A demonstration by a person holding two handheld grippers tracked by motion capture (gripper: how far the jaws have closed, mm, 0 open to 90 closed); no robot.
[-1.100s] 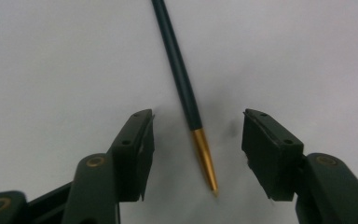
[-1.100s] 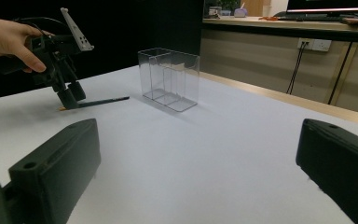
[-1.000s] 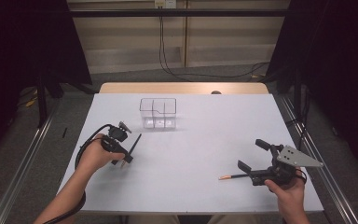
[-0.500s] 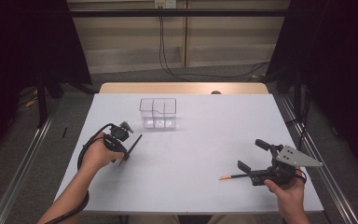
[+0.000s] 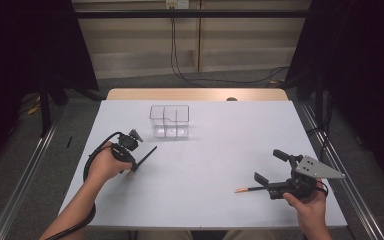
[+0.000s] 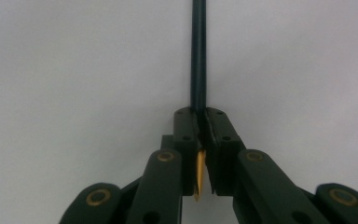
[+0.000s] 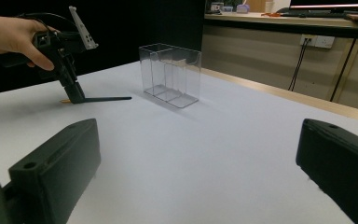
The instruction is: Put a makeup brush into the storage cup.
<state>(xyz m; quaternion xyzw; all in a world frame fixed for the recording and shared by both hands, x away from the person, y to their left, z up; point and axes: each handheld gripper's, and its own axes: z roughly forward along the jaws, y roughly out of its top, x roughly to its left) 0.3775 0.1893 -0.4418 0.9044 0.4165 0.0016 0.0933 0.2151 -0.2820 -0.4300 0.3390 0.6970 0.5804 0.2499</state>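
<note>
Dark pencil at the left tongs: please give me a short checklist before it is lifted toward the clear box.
1. Left tongs shut on the dark pencil, having just been closing: ok.
2. Grip sits near the sharpened end, long shaft sticks out ahead; balance when lifted: cannot tell.
3. Pencil lies flat on the white table, not yet lifted: ok.
4. Clear compartment box stands upright, apart from the pencil: ok.
5. Right tongs open, far from the left hand's path: ok.
6. Orange-tipped pencil lies by the right tongs, not gripped: ok.

Tongs [image 6: 200, 140] freshly closed, pinching a dark pencil [image 6: 198, 56] over white table [image 6: 74, 70]
</note>
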